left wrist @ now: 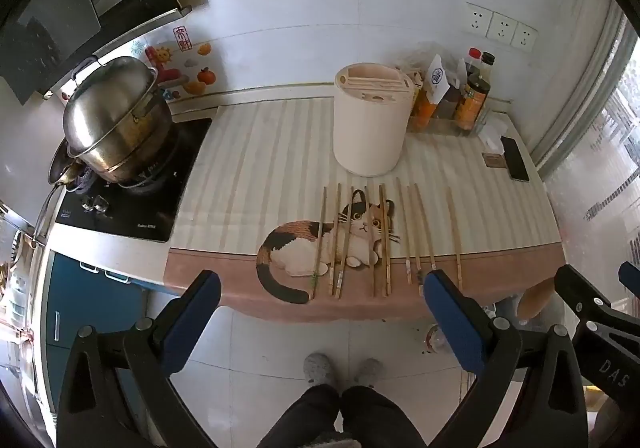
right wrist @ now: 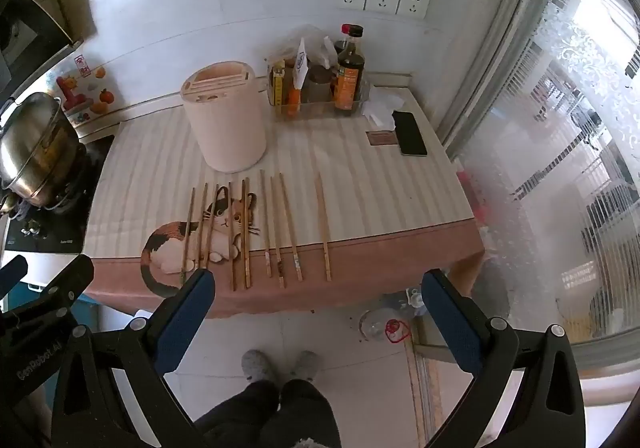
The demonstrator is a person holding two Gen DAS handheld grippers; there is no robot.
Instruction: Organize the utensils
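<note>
Several wooden chopsticks (left wrist: 382, 240) (right wrist: 245, 232) lie side by side on a striped mat with a cat picture (left wrist: 248, 176) (right wrist: 360, 184), their ends toward the counter's front edge. Behind them stands a cream round utensil holder (left wrist: 370, 128) (right wrist: 228, 124) with slots in its top. My left gripper (left wrist: 320, 288) hangs open in front of the counter edge, nothing between its blue pads. My right gripper (right wrist: 318, 286) is also open and empty, held before the edge to the right of the left one; part of it (left wrist: 592, 304) shows in the left wrist view.
A steel pot (left wrist: 116, 120) (right wrist: 36, 152) sits on the black hob at the left. Sauce bottles in a clear tray (left wrist: 460, 100) (right wrist: 320, 88) stand at the back right, with a black phone (left wrist: 516, 164) (right wrist: 410, 134) beside them. A person's legs and slippers (left wrist: 340, 372) are on the floor below.
</note>
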